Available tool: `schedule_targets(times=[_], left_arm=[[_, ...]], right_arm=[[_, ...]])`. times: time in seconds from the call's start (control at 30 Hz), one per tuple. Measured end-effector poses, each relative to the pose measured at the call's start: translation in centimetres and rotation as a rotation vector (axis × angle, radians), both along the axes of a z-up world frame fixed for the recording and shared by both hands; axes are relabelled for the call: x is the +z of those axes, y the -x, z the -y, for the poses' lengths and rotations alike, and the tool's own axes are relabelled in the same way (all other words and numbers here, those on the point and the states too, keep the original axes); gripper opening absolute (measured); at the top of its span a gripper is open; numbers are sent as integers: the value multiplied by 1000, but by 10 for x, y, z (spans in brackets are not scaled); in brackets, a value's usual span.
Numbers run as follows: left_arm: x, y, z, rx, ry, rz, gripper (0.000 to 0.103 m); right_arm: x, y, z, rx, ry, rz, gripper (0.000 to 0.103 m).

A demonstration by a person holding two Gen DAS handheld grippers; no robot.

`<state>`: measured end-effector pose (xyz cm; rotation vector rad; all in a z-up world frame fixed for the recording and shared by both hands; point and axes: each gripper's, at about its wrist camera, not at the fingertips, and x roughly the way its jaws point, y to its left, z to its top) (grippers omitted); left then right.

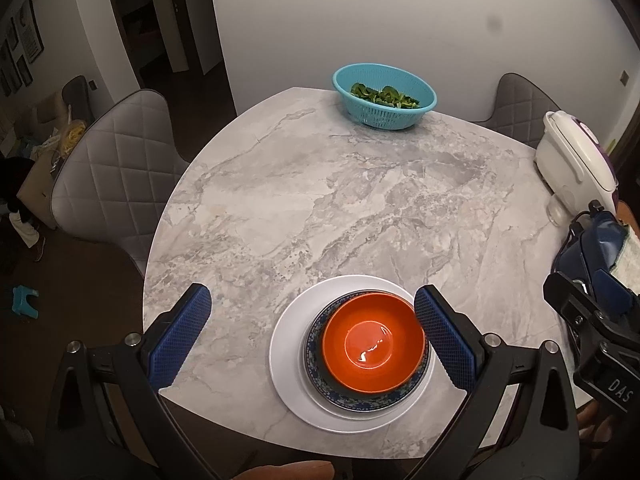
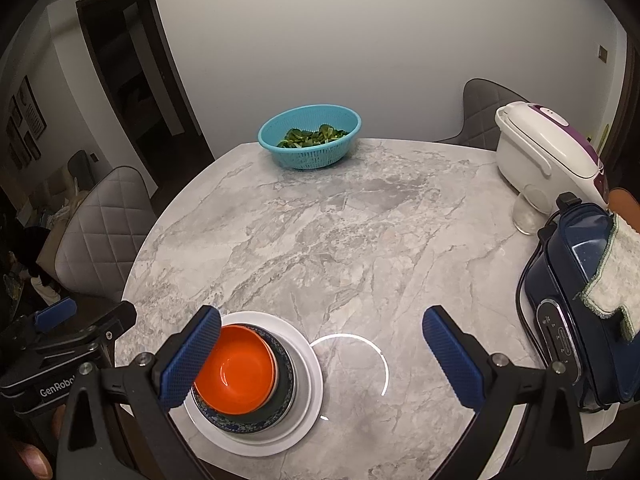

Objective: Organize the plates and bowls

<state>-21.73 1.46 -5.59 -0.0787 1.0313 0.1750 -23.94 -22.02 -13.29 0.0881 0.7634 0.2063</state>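
Nearest, left gripper (image 1: pixel 312 334): jaws spread wide, blue pads either side of the stack, gripping nothing. Right pad (image 1: pixel 446 338) just beside the orange bowl's rim; touching or not, cannot tell. Right gripper (image 2: pixel 322 354): likewise wide apart and empty, hovering over bare marble to the right of the stack, its left pad (image 2: pixel 190 362) overlapping the bowl's edge in the right wrist view.

Between and below the pads, at the table's near edge: orange bowl (image 1: pixel 373 343) nested upright inside a dark bowl with a blue patterned rim (image 1: pixel 320 386), both set on a white plate (image 1: pixel 286 376). Same stack in the right wrist view: orange bowl (image 2: pixel 234 372), patterned bowl (image 2: pixel 286 380), white plate (image 2: pixel 310 384). Just right of the plate, a bright ring of reflected light (image 2: pixel 350 364) on the tabletop.

Further out, grey-veined marble table (image 1: pixel 320 208), broad and round-edged. At the right edge, a dark blue appliance (image 2: pixel 572 280) with a pale cloth (image 2: pixel 618 276) draped over it. Beyond that, a clear glass (image 2: pixel 528 214), then a white cooker with a purple lid (image 2: pixel 544 148).

At the far edge, a turquoise colander (image 1: pixel 384 96) holding green leaves (image 1: pixel 384 97). Off the left side, a grey quilted chair (image 1: pixel 108 168); another chair back behind the far right edge.
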Motion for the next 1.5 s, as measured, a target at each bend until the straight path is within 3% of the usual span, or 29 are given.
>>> schedule_targets(times=[0.33, 0.47, 1.5], left_arm=[[-2, -4, 2, -4, -49, -13, 103], [-6, -8, 5, 11, -107, -66, 103], [4, 0, 2, 17, -42, -28, 103]], right_arm=[[-4, -2, -2, 8, -3, -10, 103], [-5, -1, -3, 11, -1, -14, 103], [-6, 0, -7, 37, 20, -15, 103]])
